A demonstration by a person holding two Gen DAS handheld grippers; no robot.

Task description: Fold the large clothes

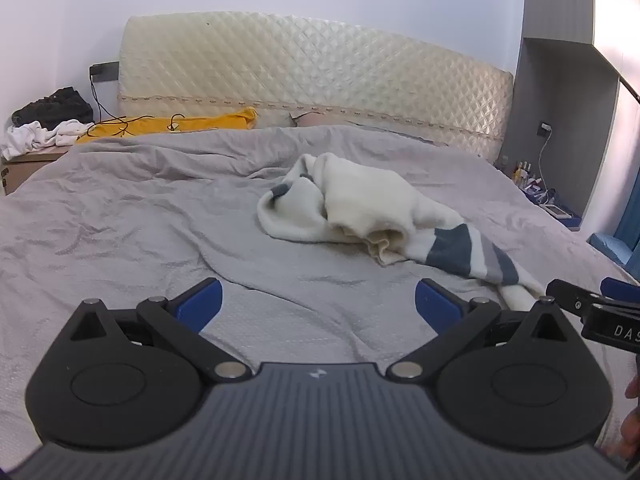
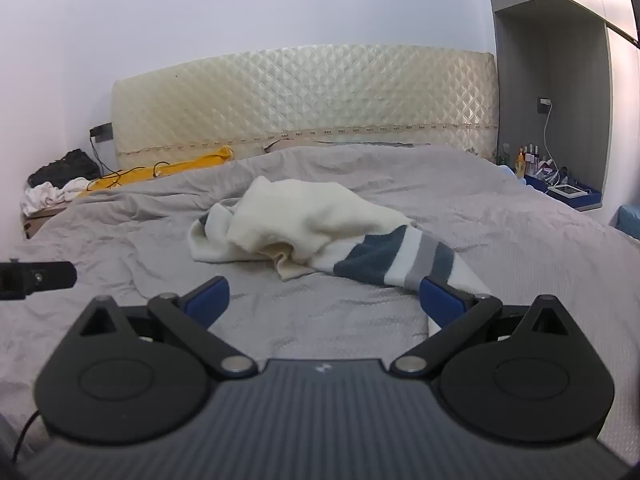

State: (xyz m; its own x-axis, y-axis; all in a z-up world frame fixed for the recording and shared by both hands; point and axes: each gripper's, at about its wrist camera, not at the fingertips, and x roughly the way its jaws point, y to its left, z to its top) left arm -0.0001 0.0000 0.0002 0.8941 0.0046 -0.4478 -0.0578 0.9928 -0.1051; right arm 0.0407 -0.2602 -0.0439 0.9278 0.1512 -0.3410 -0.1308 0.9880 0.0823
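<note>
A crumpled cream sweater (image 1: 360,204) (image 2: 304,220) with dark blue and grey stripes on one sleeve lies in a heap on the grey bedspread (image 1: 140,216) (image 2: 120,224). My left gripper (image 1: 318,300) hovers open over bare bedspread, short of the heap and to its left. My right gripper (image 2: 324,298) is open too, low over the bed. Its right blue pad (image 2: 440,300) sits just in front of the striped sleeve, and nothing lies between the pads. The right gripper's finger (image 1: 576,300) shows at the right edge of the left wrist view.
A quilted cream headboard (image 1: 312,76) backs the bed. Yellow fabric with black cables (image 1: 168,124) lies near the pillows. A bedside stand at the left holds dark and white clothes (image 1: 48,124). A grey shelf unit (image 2: 560,120) with bottles stands at the right.
</note>
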